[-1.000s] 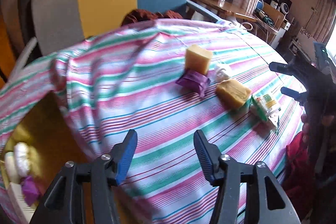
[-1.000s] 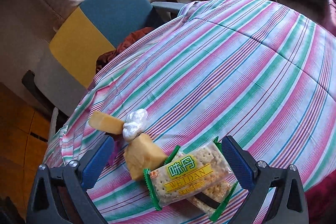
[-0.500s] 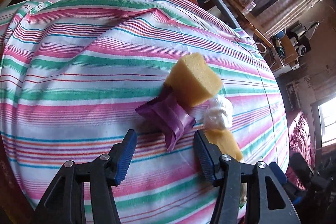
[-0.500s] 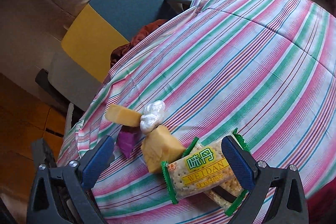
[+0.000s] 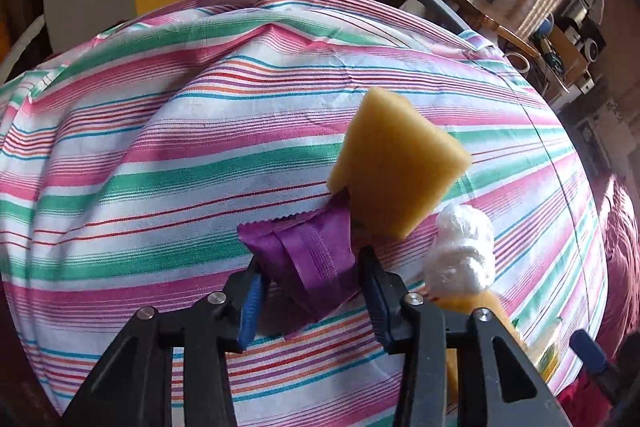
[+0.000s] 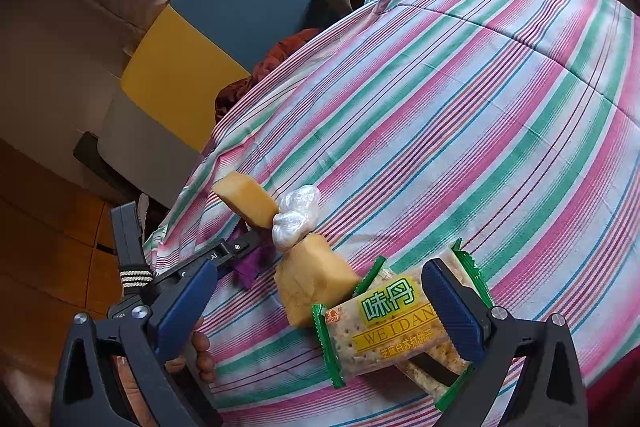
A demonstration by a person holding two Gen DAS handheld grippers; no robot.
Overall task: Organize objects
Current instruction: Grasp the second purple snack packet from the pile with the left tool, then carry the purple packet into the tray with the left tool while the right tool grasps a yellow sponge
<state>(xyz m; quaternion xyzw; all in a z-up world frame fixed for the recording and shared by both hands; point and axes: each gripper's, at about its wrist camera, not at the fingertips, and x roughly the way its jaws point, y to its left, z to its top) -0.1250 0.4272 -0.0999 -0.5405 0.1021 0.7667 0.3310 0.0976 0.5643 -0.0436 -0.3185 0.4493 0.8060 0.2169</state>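
Note:
A purple wrapped packet (image 5: pixel 308 259) lies on the striped cloth between the open fingers of my left gripper (image 5: pixel 310 291), which straddle it. A yellow sponge (image 5: pixel 396 167) leans on its far end, with a white plastic-wrapped lump (image 5: pixel 460 255) to the right. In the right wrist view a green-edged Weidan cracker pack (image 6: pixel 384 323) lies on another cracker pack between the wide open fingers of my right gripper (image 6: pixel 320 303). A second yellow sponge (image 6: pixel 316 279), the white lump (image 6: pixel 296 215) and the first sponge (image 6: pixel 244 203) lie beyond it. The left gripper (image 6: pixel 236 251) shows there at the purple packet (image 6: pixel 250 267).
The table (image 6: pixel 480 99) is covered with a pink, green and white striped cloth. A grey, yellow and blue chair (image 6: pixel 208 39) with dark red cloth on its seat stands behind it. A wooden desk (image 5: pixel 472 3) with boxes is at the back right.
My left gripper swung from the table's left side to the pile and came down around the purple packet, its fingers narrowing. My right gripper has edged closer to the cracker pack.

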